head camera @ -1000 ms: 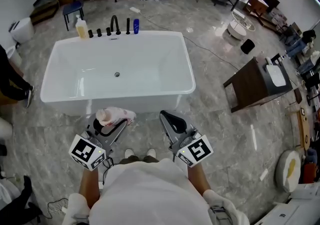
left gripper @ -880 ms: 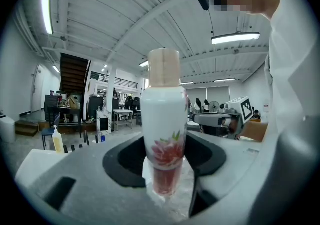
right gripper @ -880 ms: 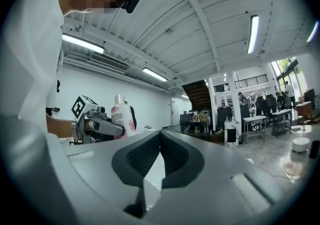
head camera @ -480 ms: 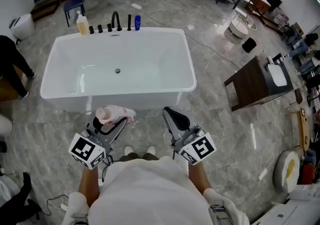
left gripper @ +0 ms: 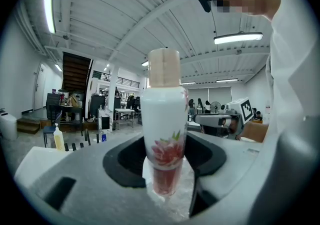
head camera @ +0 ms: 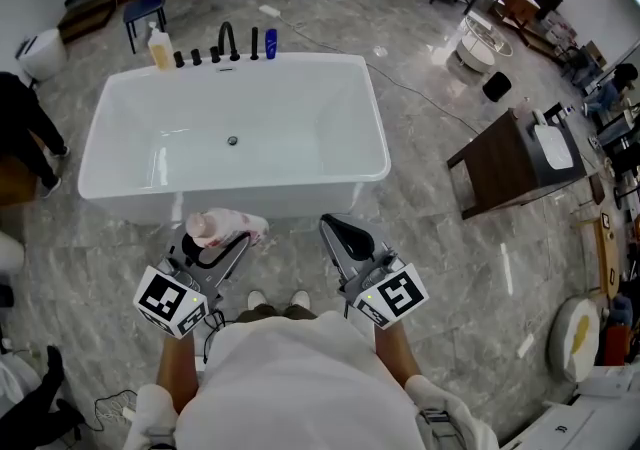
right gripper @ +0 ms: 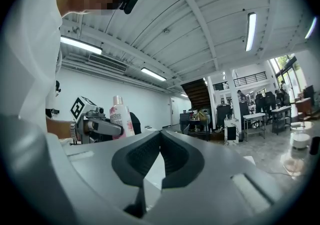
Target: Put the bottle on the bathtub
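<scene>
The left claw (head camera: 224,245) pinches the bottle (head camera: 228,227), the right claw (head camera: 345,238) beside it is pressed together and empty, and just ahead of both, past a strip of floor (head camera: 292,256), runs the near rim of the bathtub (head camera: 300,194).

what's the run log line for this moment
left claw: shut on bottle | right claw: shut, empty | bottle: held at near side of bathtub, not yet on it

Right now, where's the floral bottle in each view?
Head view: floral bottle lower left, held in the left gripper, just short of the bathtub.
Left gripper view: dead centre, between the jaws.
Right gripper view: left of centre.
Shared landmark: dark staircase, in both gripper views only.
</scene>
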Action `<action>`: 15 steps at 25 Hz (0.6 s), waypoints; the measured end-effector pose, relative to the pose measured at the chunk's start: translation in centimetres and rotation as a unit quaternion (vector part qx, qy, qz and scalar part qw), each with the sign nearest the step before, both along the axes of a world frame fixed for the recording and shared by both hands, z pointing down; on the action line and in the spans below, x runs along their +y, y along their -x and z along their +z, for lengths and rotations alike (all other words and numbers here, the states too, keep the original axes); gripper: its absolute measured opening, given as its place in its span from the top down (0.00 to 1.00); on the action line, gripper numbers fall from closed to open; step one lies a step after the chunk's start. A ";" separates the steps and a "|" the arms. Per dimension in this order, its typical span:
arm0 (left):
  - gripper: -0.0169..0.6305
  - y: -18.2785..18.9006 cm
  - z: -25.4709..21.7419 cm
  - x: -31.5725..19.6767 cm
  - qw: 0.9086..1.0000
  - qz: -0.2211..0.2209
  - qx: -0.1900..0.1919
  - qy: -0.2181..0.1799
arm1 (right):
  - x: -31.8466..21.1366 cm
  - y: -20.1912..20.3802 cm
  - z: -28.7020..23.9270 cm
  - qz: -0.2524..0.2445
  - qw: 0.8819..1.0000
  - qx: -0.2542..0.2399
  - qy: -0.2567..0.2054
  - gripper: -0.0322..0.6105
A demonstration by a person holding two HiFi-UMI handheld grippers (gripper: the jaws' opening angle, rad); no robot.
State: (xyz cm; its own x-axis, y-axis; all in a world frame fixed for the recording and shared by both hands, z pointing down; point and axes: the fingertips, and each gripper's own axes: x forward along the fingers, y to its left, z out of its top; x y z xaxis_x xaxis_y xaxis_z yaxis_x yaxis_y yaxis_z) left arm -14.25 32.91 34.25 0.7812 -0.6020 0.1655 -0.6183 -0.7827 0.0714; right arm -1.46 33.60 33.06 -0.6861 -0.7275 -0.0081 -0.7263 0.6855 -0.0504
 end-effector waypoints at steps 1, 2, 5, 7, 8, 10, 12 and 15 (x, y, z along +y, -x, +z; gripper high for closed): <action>0.63 -0.1 0.1 0.0 1.000 0.000 0.000 0.000 | -0.1 -0.1 0.1 0.001 1.000 0.001 0.001 0.95; 0.63 -0.3 0.1 -0.1 1.000 0.000 0.000 0.000 | -0.1 -0.3 0.3 0.002 1.000 0.005 0.001 0.95; 0.63 -0.9 0.2 -0.1 1.000 0.003 0.003 0.000 | -0.4 -0.7 0.9 0.004 1.000 0.017 0.004 0.96; 0.63 -1.4 0.2 -0.2 1.000 0.004 0.002 0.000 | -0.4 -1.1 1.1 0.003 1.000 0.017 0.006 0.95; 0.63 -1.7 0.2 -0.3 1.000 0.005 0.001 0.000 | -0.5 -1.3 1.2 0.002 1.000 0.016 0.007 0.95; 0.63 -2.2 0.3 -0.6 1.000 0.004 0.001 0.000 | -0.8 -1.8 1.4 0.002 1.000 0.016 0.009 0.95; 0.63 -2.8 0.5 -0.9 1.000 0.004 -0.002 0.001 | -1.2 -2.4 1.6 0.001 1.000 0.023 0.010 0.95; 0.63 -3.7 0.9 -1.3 1.000 0.003 -0.008 0.006 | -1.4 -3.2 2.2 0.000 0.999 0.040 0.010 0.95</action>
State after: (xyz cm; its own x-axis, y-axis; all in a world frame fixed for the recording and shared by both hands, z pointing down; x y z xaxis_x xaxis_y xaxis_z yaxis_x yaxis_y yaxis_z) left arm -10.56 31.59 35.19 0.7817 -0.5956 0.1850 -0.6152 -0.7851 0.0717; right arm 1.72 32.19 35.28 -0.6842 -0.7267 0.0613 -0.7284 0.6852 -0.0073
